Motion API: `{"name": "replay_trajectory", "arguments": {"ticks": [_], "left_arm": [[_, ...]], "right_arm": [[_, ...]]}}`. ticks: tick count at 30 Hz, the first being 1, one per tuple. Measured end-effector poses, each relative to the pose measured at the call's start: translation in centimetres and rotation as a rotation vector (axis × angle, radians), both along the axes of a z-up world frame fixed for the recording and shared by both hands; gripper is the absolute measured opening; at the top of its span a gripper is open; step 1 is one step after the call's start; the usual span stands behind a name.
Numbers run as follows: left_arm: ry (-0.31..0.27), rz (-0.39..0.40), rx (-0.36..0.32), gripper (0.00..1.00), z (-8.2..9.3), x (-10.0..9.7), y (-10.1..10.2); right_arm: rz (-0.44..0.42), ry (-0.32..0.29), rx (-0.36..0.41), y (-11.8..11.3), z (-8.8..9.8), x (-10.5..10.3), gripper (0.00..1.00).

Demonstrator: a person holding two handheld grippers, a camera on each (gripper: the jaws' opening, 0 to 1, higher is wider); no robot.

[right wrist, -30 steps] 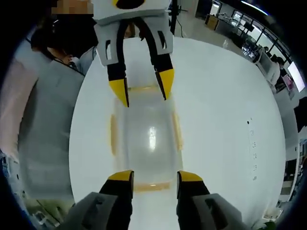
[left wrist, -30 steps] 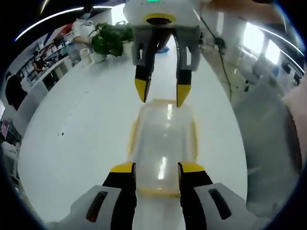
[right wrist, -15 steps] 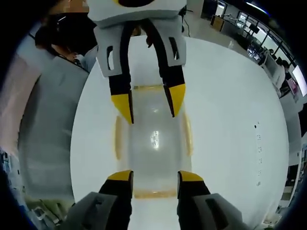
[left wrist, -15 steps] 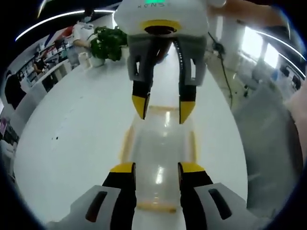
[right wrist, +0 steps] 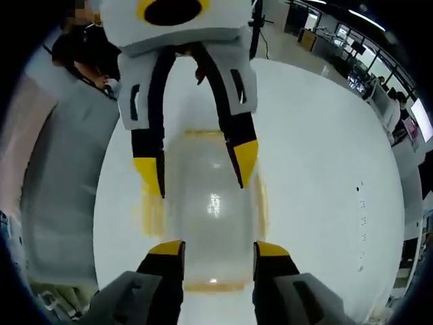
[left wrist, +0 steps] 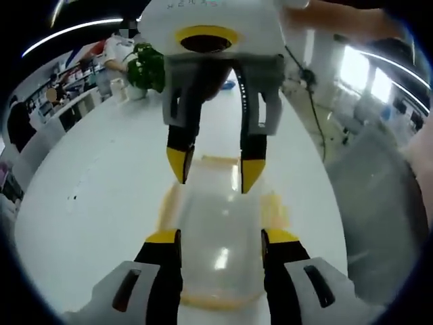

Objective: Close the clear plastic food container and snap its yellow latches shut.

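A clear plastic container [left wrist: 218,227] with its lid on lies lengthwise on the white table [left wrist: 101,196]. Yellow latches [left wrist: 274,205] show along its sides and ends, and whether they are snapped down cannot be told. My left gripper [left wrist: 221,237] is open, its jaws standing over the near end of the lid. My right gripper [left wrist: 213,169] comes in from the far end, also open, with its tips over the lid. In the right gripper view the container [right wrist: 211,203] runs between my right gripper [right wrist: 218,248] and the facing left gripper [right wrist: 197,169]; a side latch [right wrist: 150,215] sticks out.
A potted plant [left wrist: 145,64] stands at the table's far edge beside small items. A person in grey [right wrist: 57,183] is close to one side of the table. A cable [left wrist: 314,95] hangs off the far side. Desks and people fill the room behind.
Both grippers have come closer together over the container, so each looms larger in the other's view. The left jaws stand slightly wider apart. The container stays in place.
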State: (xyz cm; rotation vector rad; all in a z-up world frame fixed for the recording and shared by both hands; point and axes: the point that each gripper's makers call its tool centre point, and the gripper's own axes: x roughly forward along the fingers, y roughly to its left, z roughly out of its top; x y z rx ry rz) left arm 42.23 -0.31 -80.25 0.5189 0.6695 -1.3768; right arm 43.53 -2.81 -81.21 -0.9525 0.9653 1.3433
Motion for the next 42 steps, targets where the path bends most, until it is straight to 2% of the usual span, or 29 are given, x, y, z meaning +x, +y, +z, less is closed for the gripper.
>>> {"name": "replay_trajectory", "arguments": {"ticks": [5, 13, 18, 21, 22, 25, 28, 33, 39, 42], "left_arm": [[-0.003, -0.004, -0.002, 0.47, 0.0, 0.0, 0.0], [-0.020, 0.002, -0.006, 0.47, 0.0, 0.0, -0.2], [-0.023, -0.010, -0.005, 0.49, -0.1, -0.2, -0.2], [-0.035, -0.018, 0.002, 0.50, -0.2, -0.2, -0.2], [-0.045, -0.026, 0.007, 0.49, -0.2, -0.3, -0.2], [-0.044, -0.024, 0.005, 0.49, -0.2, -0.3, -0.2], [-0.045, -0.023, 0.005, 0.50, -0.2, -0.3, -0.2], [-0.053, -0.021, 0.001, 0.51, -0.2, -0.3, -0.2], [-0.072, -0.043, 0.014, 0.52, -0.3, -0.4, -0.2], [-0.091, -0.052, 0.027, 0.53, -0.4, -0.6, -0.2]], "right_arm": [[0.006, -0.005, 0.023, 0.2, -0.1, 0.1, 0.39], [-0.064, -0.007, 0.087, 0.8, -0.1, 0.2, 0.39], [-0.071, -0.011, 0.108, 1.0, -0.1, 0.2, 0.39], [-0.059, -0.037, 0.131, 1.3, 0.1, 0.3, 0.41], [-0.050, -0.063, 0.129, 1.3, 0.1, 0.6, 0.43], [-0.036, -0.081, 0.123, 1.4, 0.2, 0.8, 0.47], [-0.038, -0.068, 0.124, 1.5, 0.3, 0.9, 0.49], [-0.061, -0.063, 0.115, 1.3, 0.2, 1.9, 0.58], [0.018, -0.028, 0.121, 2.1, 0.1, 1.3, 0.55], [0.020, 0.040, 0.158, 3.4, -0.2, 0.7, 0.54]]}}
